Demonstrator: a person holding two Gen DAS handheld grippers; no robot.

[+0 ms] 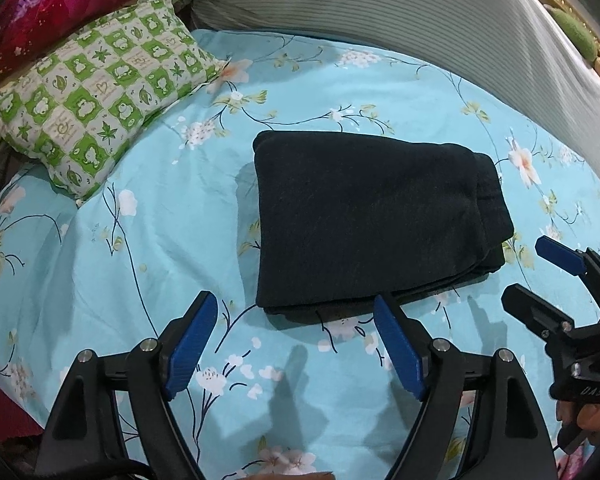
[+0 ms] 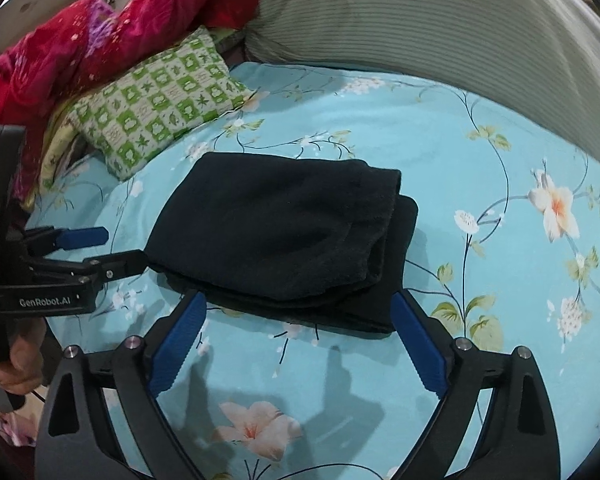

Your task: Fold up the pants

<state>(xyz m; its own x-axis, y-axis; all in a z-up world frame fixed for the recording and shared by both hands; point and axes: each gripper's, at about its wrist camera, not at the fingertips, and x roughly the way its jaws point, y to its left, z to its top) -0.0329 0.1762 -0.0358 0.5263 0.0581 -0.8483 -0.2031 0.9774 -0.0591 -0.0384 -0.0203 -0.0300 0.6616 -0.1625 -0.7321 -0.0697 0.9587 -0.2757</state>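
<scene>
The black pants [image 1: 372,220] lie folded into a compact stack on the light blue floral bedsheet [image 1: 140,240]; they also show in the right wrist view [image 2: 284,240]. My left gripper [image 1: 296,304] is open and empty, just short of the stack's near edge. My right gripper [image 2: 296,300] is open and empty, its fingers on either side of the stack's near edge, above the sheet. The right gripper also shows at the right of the left wrist view [image 1: 528,272]. The left gripper shows at the left of the right wrist view [image 2: 120,246], its lower finger by the stack's left corner.
A green and white checked pillow [image 1: 96,88] lies at the back left. A red floral quilt [image 2: 80,52] is bunched behind it. A grey striped bolster [image 1: 420,20] runs along the back and right. The sheet [image 2: 480,160] spreads around the stack.
</scene>
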